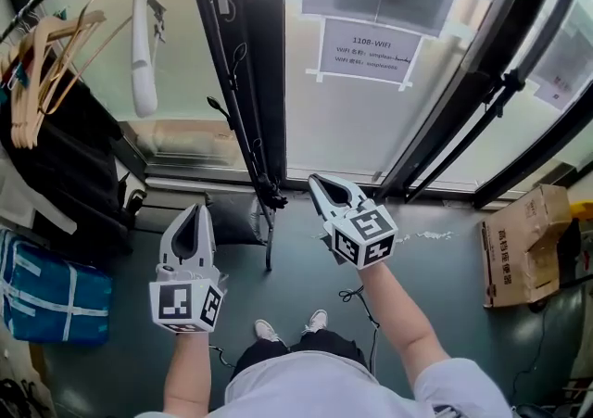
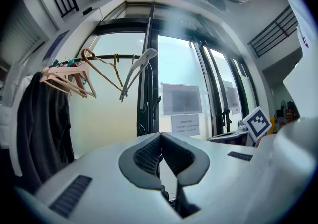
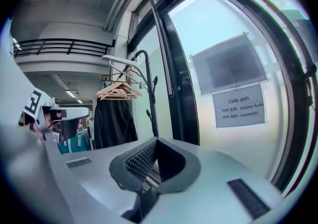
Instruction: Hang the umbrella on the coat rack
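Grey-padded jaws are pressed together on both tools: the left gripper point(image 1: 195, 214) is just left of the coat rack point(image 1: 239, 120) and the right gripper point(image 1: 317, 182) just right of its pole, each with nothing between the pads. Neither holds the umbrella. A dark lump point(image 1: 272, 193) low on the rack's pole may be it, though I cannot tell. Farther up the rack, wooden hangers point(image 1: 42, 59) hang over a black coat point(image 1: 65, 157). The risk I see is that either tool could knock the pole or snag a hook, shaking loose whatever hangs there.
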Demonstrator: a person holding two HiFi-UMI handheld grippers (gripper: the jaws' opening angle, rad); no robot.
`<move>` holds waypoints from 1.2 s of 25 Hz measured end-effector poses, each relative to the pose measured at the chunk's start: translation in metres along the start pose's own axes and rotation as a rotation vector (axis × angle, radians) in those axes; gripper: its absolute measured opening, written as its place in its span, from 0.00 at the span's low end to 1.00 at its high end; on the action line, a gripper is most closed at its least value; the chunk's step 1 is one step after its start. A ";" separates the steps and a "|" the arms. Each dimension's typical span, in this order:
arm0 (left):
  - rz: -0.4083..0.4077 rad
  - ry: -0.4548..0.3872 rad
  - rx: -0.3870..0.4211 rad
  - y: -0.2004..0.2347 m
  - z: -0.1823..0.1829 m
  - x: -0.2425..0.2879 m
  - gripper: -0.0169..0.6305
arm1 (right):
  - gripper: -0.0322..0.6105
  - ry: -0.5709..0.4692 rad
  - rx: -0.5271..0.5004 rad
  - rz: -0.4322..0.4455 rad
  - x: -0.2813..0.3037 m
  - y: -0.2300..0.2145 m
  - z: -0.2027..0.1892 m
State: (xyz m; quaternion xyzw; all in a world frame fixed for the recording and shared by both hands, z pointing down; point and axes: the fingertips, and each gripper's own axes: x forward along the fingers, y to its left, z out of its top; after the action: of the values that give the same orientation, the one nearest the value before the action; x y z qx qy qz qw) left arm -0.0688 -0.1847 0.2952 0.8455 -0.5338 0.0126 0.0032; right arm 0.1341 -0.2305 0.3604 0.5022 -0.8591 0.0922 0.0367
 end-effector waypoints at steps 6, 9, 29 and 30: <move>0.031 -0.051 0.017 0.019 0.024 -0.010 0.06 | 0.08 -0.084 -0.042 0.010 -0.017 0.012 0.047; 0.054 -0.071 0.027 0.030 0.034 -0.017 0.06 | 0.08 -0.121 -0.070 0.008 -0.027 0.016 0.068; 0.253 -0.109 0.029 0.086 0.046 -0.103 0.06 | 0.08 -0.258 -0.164 -0.161 -0.124 0.006 0.113; 0.265 -0.112 0.018 0.087 0.045 -0.109 0.06 | 0.08 -0.259 -0.167 -0.186 -0.130 0.004 0.112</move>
State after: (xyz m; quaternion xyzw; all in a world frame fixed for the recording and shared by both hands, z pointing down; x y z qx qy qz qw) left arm -0.1934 -0.1251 0.2465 0.7670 -0.6399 -0.0293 -0.0358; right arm 0.1982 -0.1390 0.2300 0.5825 -0.8111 -0.0486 -0.0242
